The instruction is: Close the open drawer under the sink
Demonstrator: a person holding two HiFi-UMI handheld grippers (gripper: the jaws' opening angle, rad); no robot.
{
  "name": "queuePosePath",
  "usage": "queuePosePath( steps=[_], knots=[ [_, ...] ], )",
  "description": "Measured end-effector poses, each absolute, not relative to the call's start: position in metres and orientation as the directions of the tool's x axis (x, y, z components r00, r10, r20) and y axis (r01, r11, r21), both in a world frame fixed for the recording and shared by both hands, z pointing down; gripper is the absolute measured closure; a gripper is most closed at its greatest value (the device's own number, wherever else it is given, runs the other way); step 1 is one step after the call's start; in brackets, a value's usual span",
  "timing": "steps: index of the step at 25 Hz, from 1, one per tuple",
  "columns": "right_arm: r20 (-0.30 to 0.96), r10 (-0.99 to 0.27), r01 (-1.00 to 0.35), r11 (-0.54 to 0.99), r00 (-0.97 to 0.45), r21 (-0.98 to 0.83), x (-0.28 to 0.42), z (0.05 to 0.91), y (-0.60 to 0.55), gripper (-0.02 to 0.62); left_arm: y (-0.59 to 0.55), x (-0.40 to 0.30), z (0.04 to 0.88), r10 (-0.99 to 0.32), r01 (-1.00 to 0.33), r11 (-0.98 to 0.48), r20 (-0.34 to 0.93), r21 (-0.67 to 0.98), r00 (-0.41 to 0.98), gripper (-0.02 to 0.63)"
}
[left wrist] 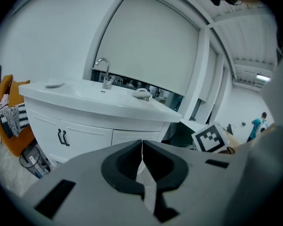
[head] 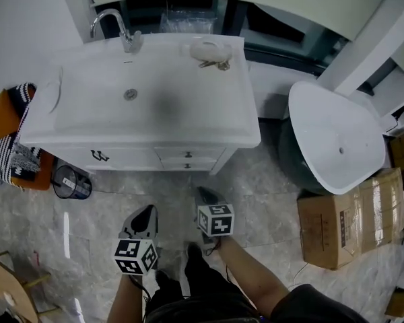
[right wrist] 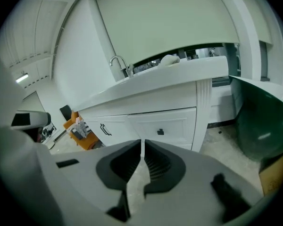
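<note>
The white sink cabinet [head: 141,136] stands ahead of me. Its two small drawers [head: 188,155] sit under the right part of the counter, their fronts flush with the cabinet face; no drawer stands out. In the right gripper view the top drawer [right wrist: 172,121] shows a dark knob, closed. The left gripper view shows the same drawer front [left wrist: 127,136] beside the double doors. My left gripper [head: 146,211] and right gripper [head: 203,192] hang over the floor a short way in front of the cabinet, touching nothing. Both are shut and empty, as their own views show: left gripper [left wrist: 142,142], right gripper [right wrist: 142,142].
A black bin [head: 71,182] and an orange chair with striped cloth [head: 13,140] stand left of the cabinet. At the right are a white tub [head: 337,136] and a cardboard box [head: 343,217]. A faucet [head: 121,32] and a soap dish [head: 211,50] sit on the counter.
</note>
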State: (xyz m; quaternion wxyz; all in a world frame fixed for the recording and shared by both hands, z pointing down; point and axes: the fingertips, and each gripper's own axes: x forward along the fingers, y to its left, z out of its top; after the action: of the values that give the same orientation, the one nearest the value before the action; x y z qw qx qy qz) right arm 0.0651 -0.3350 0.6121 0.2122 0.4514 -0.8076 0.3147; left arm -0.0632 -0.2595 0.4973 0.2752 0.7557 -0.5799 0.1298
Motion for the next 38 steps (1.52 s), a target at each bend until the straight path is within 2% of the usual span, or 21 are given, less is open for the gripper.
queuePosePath(
  steps=[5, 11, 24, 32, 38],
  knots=[
    [0.630, -0.584, -0.856, 0.407, -0.512, -0.319, 0.061, 0.598, -0.309, 0.555, -0.250, -0.068, 0.477, -0.824, -0.946, -0.179, 0.484, 0.271, 0.295, 0.591],
    [0.596, -0.630, -0.862, 0.433, -0.498, -0.263, 0.041, 0.565, -0.273, 0.555, -0.209, -0.094, 0.459, -0.834, -0.936, -0.208, 0.448, 0.284, 0.322, 0.591],
    [0.521, -0.764, -0.925, 0.309, -0.381, -0.223, 0.021, 0.500, -0.124, 0.555, -0.064, -0.145, 0.422, -0.822, -0.898, -0.333, 0.379, 0.286, 0.425, 0.591],
    [0.466, -0.819, -0.941, 0.263, -0.334, -0.211, 0.012, 0.466, -0.036, 0.557, 0.011, -0.145, 0.395, -0.797, -0.861, -0.446, 0.328, 0.245, 0.506, 0.591],
    [0.469, -0.829, -0.949, 0.228, -0.306, -0.216, 0.008, 0.462, 0.042, 0.557, 0.062, -0.143, 0.399, -0.774, -0.832, -0.476, 0.313, 0.285, 0.551, 0.591]
  ],
)
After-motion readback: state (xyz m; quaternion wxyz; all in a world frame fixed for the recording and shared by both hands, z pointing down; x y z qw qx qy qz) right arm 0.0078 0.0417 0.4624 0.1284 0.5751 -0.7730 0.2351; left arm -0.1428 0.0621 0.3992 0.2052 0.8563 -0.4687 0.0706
